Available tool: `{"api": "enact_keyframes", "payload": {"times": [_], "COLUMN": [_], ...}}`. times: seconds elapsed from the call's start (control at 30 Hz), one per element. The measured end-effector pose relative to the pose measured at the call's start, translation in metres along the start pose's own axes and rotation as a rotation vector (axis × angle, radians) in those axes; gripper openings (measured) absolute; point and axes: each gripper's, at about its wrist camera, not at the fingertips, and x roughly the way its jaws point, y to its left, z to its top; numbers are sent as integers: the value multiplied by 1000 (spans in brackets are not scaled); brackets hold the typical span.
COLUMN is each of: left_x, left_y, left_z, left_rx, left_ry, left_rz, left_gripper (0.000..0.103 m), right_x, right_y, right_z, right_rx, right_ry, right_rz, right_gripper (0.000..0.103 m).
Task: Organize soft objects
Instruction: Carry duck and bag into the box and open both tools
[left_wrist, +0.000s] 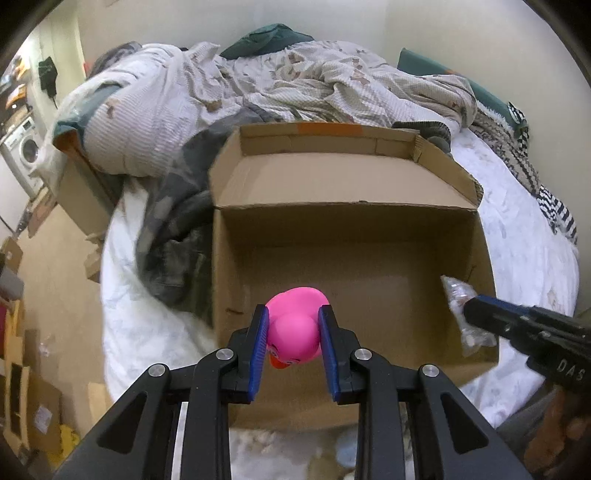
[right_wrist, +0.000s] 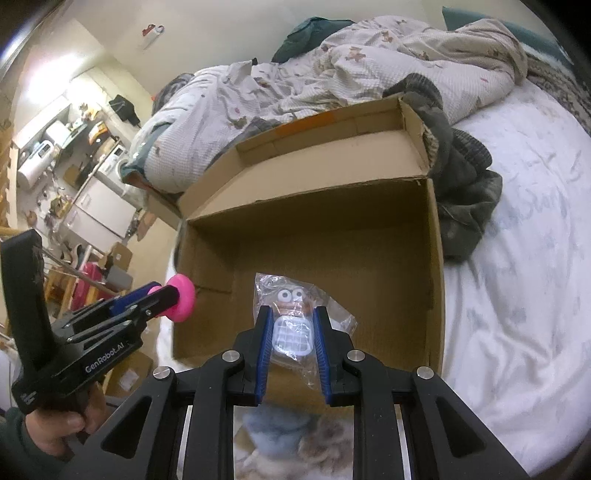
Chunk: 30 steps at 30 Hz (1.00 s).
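My left gripper (left_wrist: 293, 317) is shut on a pink rubber duck (left_wrist: 295, 328) and holds it over the near left part of an open cardboard box (left_wrist: 354, 229) on the bed. My right gripper (right_wrist: 291, 317) is shut on a soft toy with googly eyes in a clear plastic bag (right_wrist: 293, 328), held over the near edge of the same box (right_wrist: 317, 229). The bagged toy (left_wrist: 458, 299) and the right gripper (left_wrist: 476, 314) also show at the right in the left wrist view. The duck (right_wrist: 183, 297) shows at the left in the right wrist view. The box's visible floor is bare.
The box sits on a white sheet (left_wrist: 524, 251). A rumpled patterned duvet (left_wrist: 258, 81) and dark clothing (right_wrist: 465, 192) lie behind and beside it. The room floor at the left holds cardboard boxes (left_wrist: 22, 387) and clutter. Soft fabric lies below the grippers (right_wrist: 295, 435).
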Motion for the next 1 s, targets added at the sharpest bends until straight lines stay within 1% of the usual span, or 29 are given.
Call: {"api": "enact_keyframes", "payload": {"times": [0.03,0.17,0.27,0.5,0.6,0.73,1.0], "left_x": [7,30,40,46,48,50,54], "left_y": [-2,-12,-11,-6,-6,-8,-12], "left_z": [-1,-8,-12,-19,-22,-23,-27], "left_rx": [2,52,28,8,26,13,44], "left_ry": [0,1,35,69,73,80,93], "left_rz": [-8,28,-2,-21,-13,-56,-35], "left_gripper": [25,25,25,25,25,25,25], "right_x": [4,23,34,53,58,59,62], "right_y": [-1,-9,-8,-8,-11,-13,-17], "right_z": [0,-8,-11,-18,-16,-16,-13], "right_rx": [-2,17,-10,-18,3,8,44], "right_ry": [2,45,76,129,138,141,138], "right_rz": [-5,-16,-42,-86,-105,-123,-131], "right_gripper": [24,24,24,24,24,24,24]}}
